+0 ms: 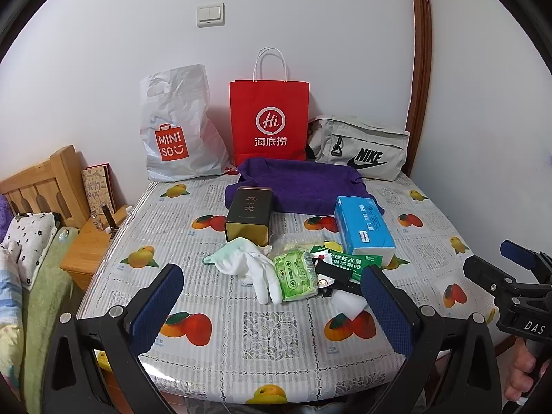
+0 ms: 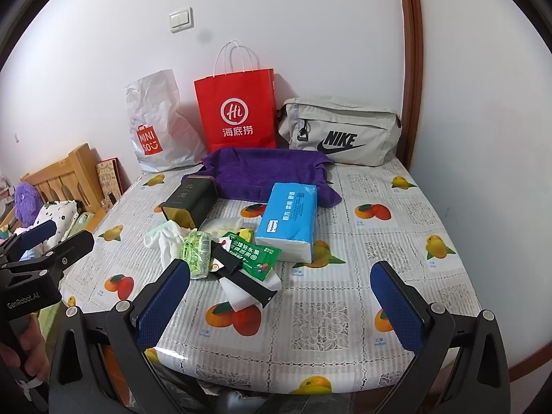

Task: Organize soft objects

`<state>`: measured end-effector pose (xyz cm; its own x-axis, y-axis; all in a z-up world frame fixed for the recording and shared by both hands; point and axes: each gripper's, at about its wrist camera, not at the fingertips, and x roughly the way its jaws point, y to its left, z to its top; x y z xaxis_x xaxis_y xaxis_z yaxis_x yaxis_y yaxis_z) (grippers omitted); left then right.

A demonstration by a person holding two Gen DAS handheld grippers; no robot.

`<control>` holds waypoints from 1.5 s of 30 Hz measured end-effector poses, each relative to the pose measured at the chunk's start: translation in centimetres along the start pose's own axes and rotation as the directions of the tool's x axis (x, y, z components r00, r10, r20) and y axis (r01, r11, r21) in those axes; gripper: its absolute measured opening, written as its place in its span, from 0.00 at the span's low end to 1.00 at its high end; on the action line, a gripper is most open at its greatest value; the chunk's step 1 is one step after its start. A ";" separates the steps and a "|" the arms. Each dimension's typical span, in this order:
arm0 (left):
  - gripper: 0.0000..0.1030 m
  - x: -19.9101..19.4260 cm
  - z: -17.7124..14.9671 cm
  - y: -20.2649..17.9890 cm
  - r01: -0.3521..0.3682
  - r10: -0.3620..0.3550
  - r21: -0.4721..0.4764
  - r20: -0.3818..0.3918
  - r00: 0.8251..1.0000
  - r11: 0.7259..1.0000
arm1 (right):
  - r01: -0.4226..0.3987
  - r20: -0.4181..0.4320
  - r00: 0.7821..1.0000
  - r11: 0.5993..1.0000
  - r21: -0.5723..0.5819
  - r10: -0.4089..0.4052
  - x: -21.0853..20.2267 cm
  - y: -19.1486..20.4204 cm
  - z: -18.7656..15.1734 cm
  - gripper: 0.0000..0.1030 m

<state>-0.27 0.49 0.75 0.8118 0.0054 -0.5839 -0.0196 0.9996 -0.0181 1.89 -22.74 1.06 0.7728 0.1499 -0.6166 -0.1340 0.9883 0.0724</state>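
While both grippers' jaws gape empty — purple plush (image 2: 26, 203) shows only in right wrist view.

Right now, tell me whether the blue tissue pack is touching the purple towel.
Touching. In the right wrist view the blue tissue pack has its far end lying over the purple towel's front edge, no tablecloth between them.

Yellow item (image 2: 245, 232) mostly under packet (image 2: 255, 254)

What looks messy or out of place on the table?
Small items sit jumbled mid-table: white gloves, green wipes pack, green fruit packet overlapping a black strap. The dark tin rests on the rumpled purple towel's edge.
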 end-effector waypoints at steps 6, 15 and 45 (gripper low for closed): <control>1.00 0.0 0.0 0.1 0.000 0.000 -0.001 0.001 1.000 1.000 | -0.007 0.001 1.000 1.000 0.004 0.007 -0.1 0.0 0.0 1.00; 1.00 0.0 -0.1 0.0 0.001 -0.001 0.002 0.003 1.000 1.000 | -0.006 0.005 1.000 1.000 0.004 0.006 -0.4 0.0 0.0 1.00; 1.00 -0.1 0.0 0.7 -0.006 0.006 -0.001 0.002 1.000 1.000 | -0.013 -0.003 1.000 1.000 -0.008 0.013 -0.2 0.5 0.0 1.00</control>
<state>-0.37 1.15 0.81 0.8129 0.0118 -0.5823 -0.0251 0.9996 -0.0148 1.63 -22.30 1.20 0.7695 0.1626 -0.6177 -0.1487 0.9861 0.0743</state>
